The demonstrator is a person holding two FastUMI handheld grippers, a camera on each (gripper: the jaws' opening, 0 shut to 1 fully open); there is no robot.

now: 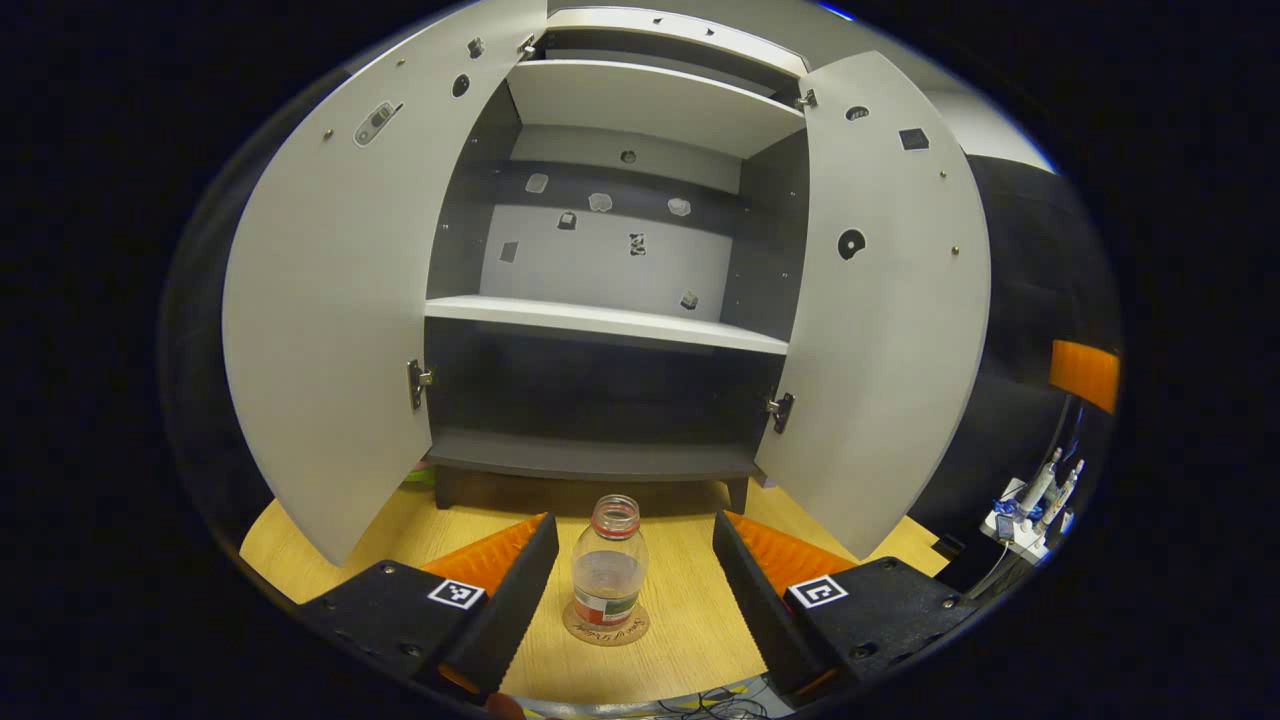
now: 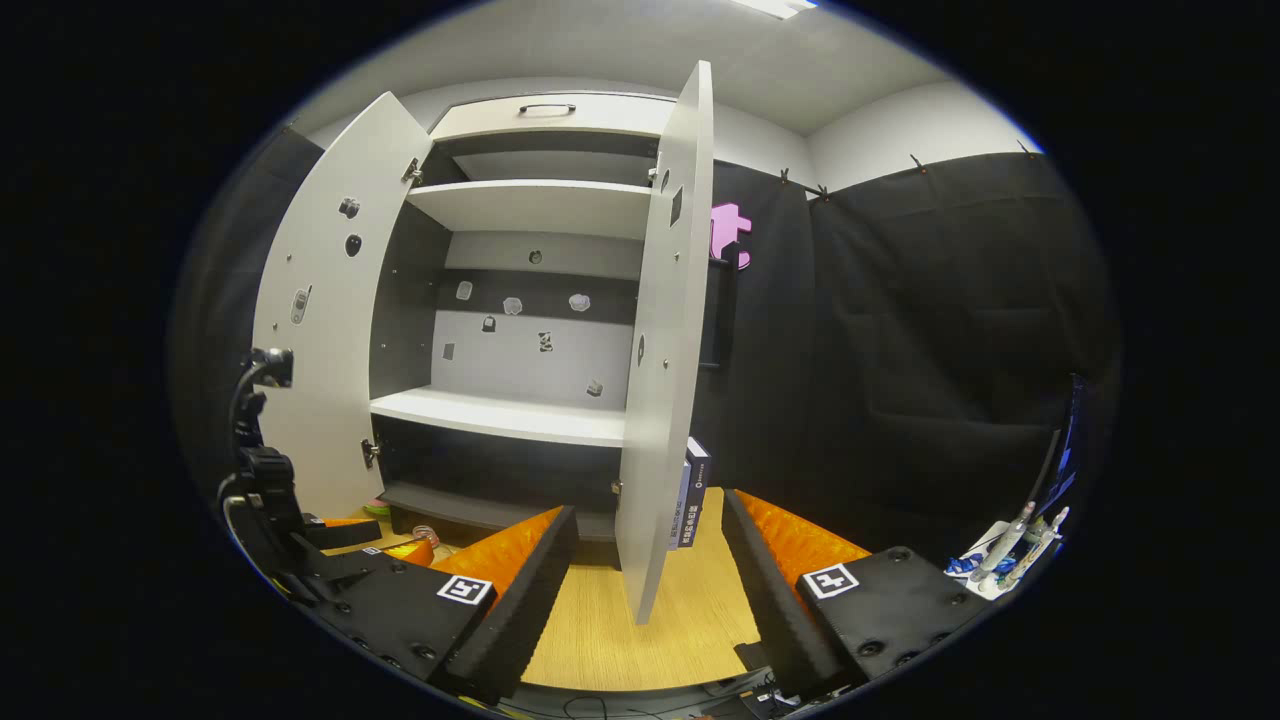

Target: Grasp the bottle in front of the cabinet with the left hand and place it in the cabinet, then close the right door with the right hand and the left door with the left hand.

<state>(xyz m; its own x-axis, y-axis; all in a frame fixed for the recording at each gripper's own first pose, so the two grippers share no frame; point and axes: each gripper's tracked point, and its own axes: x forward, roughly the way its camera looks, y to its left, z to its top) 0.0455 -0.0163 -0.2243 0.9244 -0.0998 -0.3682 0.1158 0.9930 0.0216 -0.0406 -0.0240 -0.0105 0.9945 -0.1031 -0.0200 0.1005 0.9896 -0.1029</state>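
In the left gripper view, the left gripper (image 1: 634, 570) sits at the bottom of the frame with its jaws spread wide and holding nothing. The bottle (image 1: 609, 562) stands upright between the two fingers, at the bottom middle of the frame, and does not touch either one. It is clear, with a red ring at its neck and a red and green label, and no cap can be seen on it. It stands on a small round coaster (image 1: 606, 624) on the wooden bench (image 1: 690, 610).

Behind the bottle, in the middle of the frame, is the cabinet (image 1: 600, 455). Both doors are swung wide open. The left door (image 1: 330, 300) fills the left side of the frame and the right door (image 1: 885, 300) fills the right side. Inside there is a dark low space at the bottom, a white shelf (image 1: 605, 322) above it, and another shelf higher up. Small bits are stuck on the back wall.

In the right gripper view, the right gripper (image 2: 648, 570) is at the bottom of the frame, its jaws also spread wide and holding nothing. Just past them, in the middle of the frame, the right door is seen from its edge. At the lower left of that frame the left gripper shows too. Far at the lower right lie some small white tools (image 2: 1015, 545).
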